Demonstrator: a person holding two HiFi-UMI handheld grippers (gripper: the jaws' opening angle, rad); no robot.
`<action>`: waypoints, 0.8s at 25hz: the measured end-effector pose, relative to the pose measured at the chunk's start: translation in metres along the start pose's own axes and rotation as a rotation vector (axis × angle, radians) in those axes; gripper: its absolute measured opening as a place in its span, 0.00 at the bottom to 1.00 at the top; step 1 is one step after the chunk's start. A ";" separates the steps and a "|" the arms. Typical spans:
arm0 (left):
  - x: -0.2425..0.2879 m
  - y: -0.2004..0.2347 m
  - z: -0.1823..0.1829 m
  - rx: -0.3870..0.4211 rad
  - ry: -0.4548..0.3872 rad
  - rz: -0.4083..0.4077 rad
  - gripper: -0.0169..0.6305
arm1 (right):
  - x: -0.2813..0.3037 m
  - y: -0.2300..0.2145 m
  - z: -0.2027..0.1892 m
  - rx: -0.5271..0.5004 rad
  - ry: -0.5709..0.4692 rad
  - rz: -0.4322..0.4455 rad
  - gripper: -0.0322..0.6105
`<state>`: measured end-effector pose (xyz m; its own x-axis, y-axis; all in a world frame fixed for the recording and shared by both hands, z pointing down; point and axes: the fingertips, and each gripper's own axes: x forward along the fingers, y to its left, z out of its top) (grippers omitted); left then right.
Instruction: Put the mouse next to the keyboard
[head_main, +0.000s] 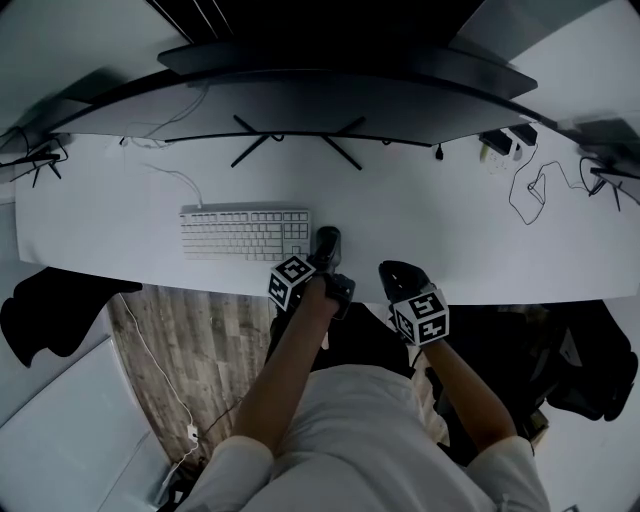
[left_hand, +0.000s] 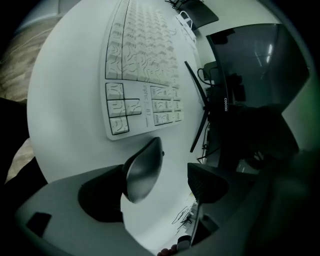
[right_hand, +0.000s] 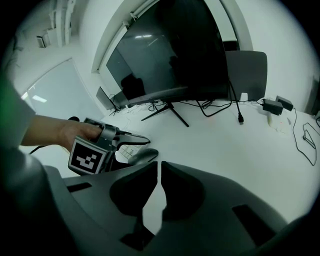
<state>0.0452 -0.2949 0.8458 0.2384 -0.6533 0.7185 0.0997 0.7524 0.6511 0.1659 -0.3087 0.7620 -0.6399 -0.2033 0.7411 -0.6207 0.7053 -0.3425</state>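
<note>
A dark grey mouse (head_main: 327, 240) lies on the white desk (head_main: 450, 230) just right of the white keyboard (head_main: 245, 233). My left gripper (head_main: 328, 262) reaches over it from the desk's front edge. In the left gripper view the mouse (left_hand: 144, 169) sits between wide open jaws, close against the left finger (left_hand: 100, 195) and well apart from the right pad (left_hand: 205, 182); the keyboard (left_hand: 142, 60) lies just beyond. My right gripper (head_main: 400, 272) hovers at the desk edge to the right, shut (right_hand: 159, 167) on nothing. Its view shows the mouse (right_hand: 142, 156) and the left gripper (right_hand: 120, 142).
A wide curved monitor (head_main: 330, 100) spans the back of the desk on a black splayed stand (head_main: 297, 140). Loose black cables (head_main: 535, 190) and a power adapter (head_main: 497, 143) lie at the back right. A white cable (head_main: 180, 180) runs from the keyboard.
</note>
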 end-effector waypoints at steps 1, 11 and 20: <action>-0.001 0.003 -0.001 0.000 0.009 0.021 0.62 | -0.001 0.000 -0.001 0.000 0.001 -0.001 0.12; -0.008 0.029 -0.006 0.020 0.051 0.071 0.62 | -0.004 0.006 -0.010 -0.001 0.002 -0.006 0.12; -0.026 0.017 -0.008 0.128 0.082 0.027 0.62 | -0.004 0.019 -0.007 -0.024 -0.013 -0.001 0.12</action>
<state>0.0482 -0.2645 0.8357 0.3180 -0.6204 0.7170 -0.0302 0.7492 0.6616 0.1601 -0.2893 0.7563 -0.6453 -0.2126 0.7338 -0.6105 0.7209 -0.3281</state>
